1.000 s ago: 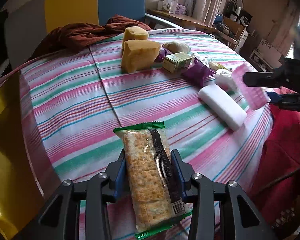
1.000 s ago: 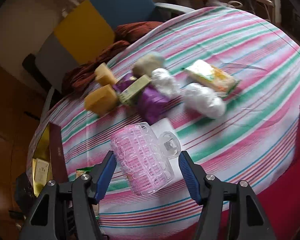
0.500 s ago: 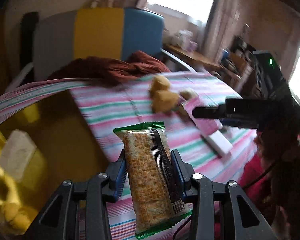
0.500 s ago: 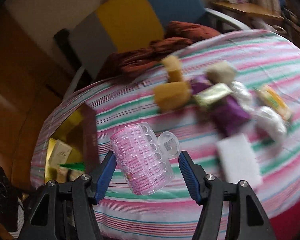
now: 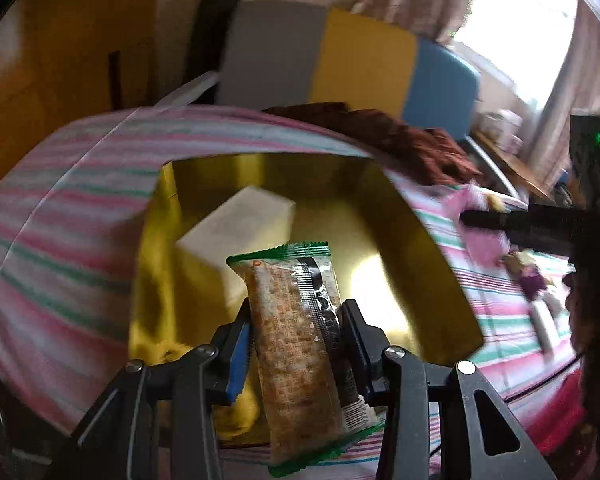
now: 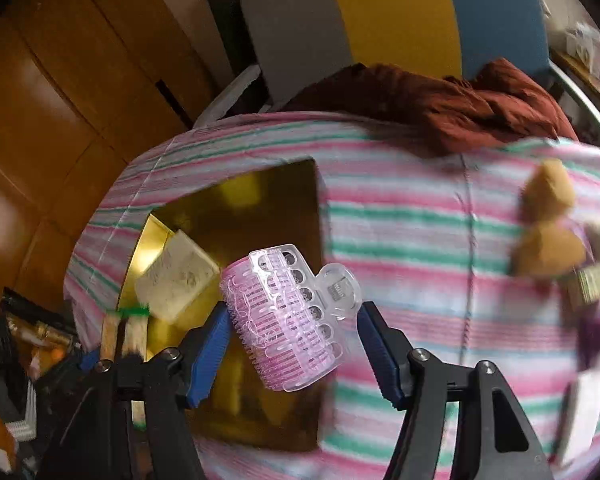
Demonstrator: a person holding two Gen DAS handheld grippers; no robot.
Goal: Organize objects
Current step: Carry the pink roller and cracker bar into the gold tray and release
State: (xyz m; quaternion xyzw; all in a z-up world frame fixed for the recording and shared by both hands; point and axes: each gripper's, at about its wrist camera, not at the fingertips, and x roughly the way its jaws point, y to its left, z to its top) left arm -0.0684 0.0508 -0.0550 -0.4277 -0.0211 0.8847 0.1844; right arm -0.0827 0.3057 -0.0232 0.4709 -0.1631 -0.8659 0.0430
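My left tool [image 5: 296, 344] is clamped on a cracker pack [image 5: 296, 344], which stands upright between the blue pads with its green-edged top poking above a gold box [image 5: 428, 248]. My right tool [image 6: 294, 344] grips a pink hair roller [image 6: 284, 320], its clear clip side turned toward the right pad; the roller hangs over the near right part of the box. The box sits open on the striped tabletop [image 6: 412, 240], and a pale block [image 5: 240, 232] lies inside it toward its far left corner. In the right wrist view the cracker pack shows at the box's near left edge. Right of the box, well apart from it, yellow sponges [image 6: 548, 232] and a purple packet [image 6: 596, 332] lie on the cloth, all blurred. Beyond the box a dark red cloth [image 6: 440, 100] is bunched at the tabletop's far edge, with a grey, yellow and blue chair back [image 5: 340, 64] behind it.
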